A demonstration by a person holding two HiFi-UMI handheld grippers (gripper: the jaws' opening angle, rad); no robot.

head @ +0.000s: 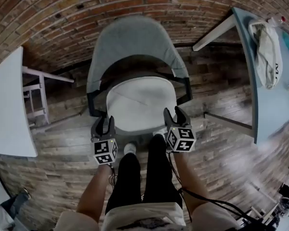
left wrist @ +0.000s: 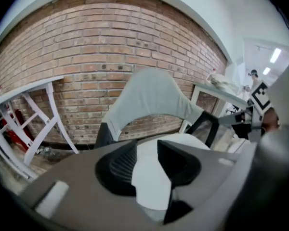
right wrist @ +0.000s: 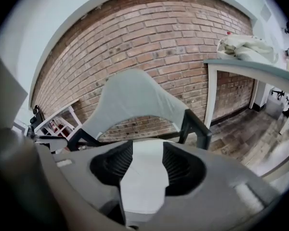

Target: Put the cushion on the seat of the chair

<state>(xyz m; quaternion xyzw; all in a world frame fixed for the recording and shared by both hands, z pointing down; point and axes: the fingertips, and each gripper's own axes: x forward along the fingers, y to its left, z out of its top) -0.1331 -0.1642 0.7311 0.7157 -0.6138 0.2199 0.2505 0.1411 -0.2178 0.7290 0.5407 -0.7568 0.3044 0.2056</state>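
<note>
A chair with a grey padded back [head: 132, 42] and black arms faces me in the head view. A white cushion [head: 139, 105] lies flat on its seat. My left gripper [head: 105, 125] is at the cushion's front left edge and my right gripper [head: 175, 114] at its front right edge. Both stand open. The left gripper view shows the cushion [left wrist: 151, 177] through the gap of my left gripper [left wrist: 147, 160], with the chair back [left wrist: 149, 97] behind. The right gripper view shows the cushion [right wrist: 143, 177] the same way past my right gripper [right wrist: 147, 165].
A white table [head: 7, 105] stands at the left. A blue-grey table [head: 274, 95] at the right carries a white bag [head: 267, 52]. A brick wall [head: 62, 13] runs behind the chair. The person's legs [head: 144, 177] stand on the wooden floor just before the seat.
</note>
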